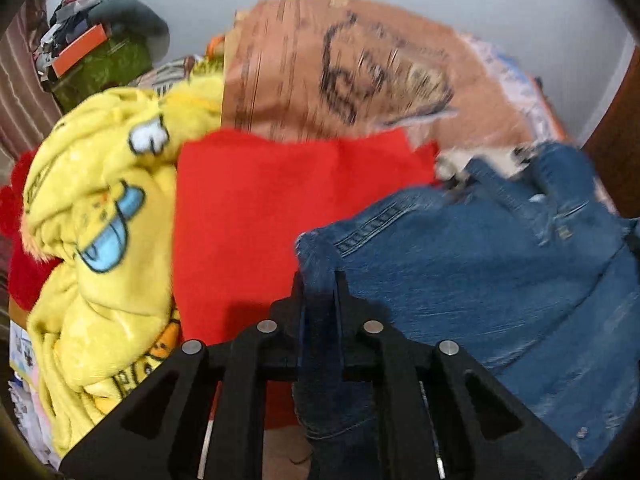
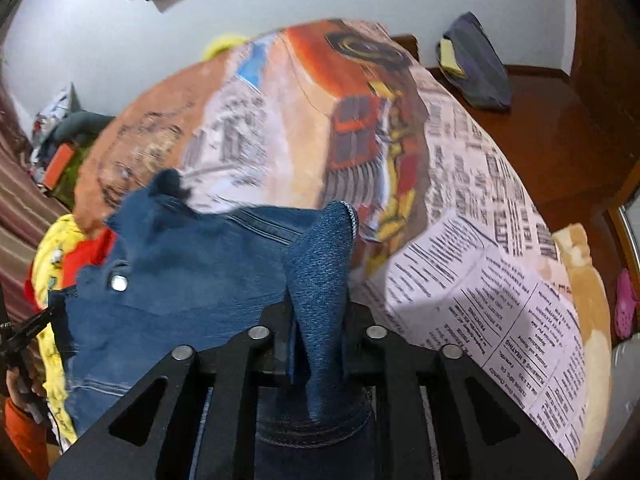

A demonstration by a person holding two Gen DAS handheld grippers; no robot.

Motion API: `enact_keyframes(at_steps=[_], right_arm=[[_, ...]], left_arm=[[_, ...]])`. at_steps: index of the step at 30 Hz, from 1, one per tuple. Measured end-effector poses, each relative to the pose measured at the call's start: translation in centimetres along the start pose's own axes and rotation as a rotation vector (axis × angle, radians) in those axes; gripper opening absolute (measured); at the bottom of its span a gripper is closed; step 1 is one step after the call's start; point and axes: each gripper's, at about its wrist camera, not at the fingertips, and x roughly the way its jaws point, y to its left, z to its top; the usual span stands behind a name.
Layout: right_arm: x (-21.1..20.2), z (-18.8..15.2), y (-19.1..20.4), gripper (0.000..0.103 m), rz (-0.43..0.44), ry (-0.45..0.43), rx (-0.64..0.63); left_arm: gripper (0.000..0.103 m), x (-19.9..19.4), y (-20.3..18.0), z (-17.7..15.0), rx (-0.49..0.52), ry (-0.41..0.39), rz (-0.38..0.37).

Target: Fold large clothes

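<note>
The jeans hang between my two grippers, spread over the newspaper that covers the surface. My left gripper has its fingers nearly closed, with a fold of the denim hem clamped between them. My right gripper is likewise nearly closed, with a thick roll of denim standing up between its fingers.

In the right wrist view, the metal button of the jeans faces up at the left, and the zipper edge runs along the top of the held fold. In the left wrist view, the left edge of the denim lies over a red cloth. A yellow printed blanket is bunched just beside the red cloth, on the left.

Beyond the jeans, a brown paper sheet and the newspaper lie bare up to the far edge. To the right, the newspaper ends at a wooden ledge that carries a dark folded item. A person's hand holds the other gripper at the left border of the right wrist view.
</note>
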Motion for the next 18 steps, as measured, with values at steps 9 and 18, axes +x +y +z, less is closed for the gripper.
enact_keyframes(at_steps=[9,18], right_arm=[[-0.6,-0.4,-1.2,0.05,-0.089,0.017,0.051],[-6.9,-2.4,3.0,0.056,-0.132,-0.008,-0.151]], left_arm=[[0.053,0.2,-1.9,-1.3,0.092,0.019,0.1],[0.067,-6.6,-2.7,-2.1,0.099,-0.042,0.068]])
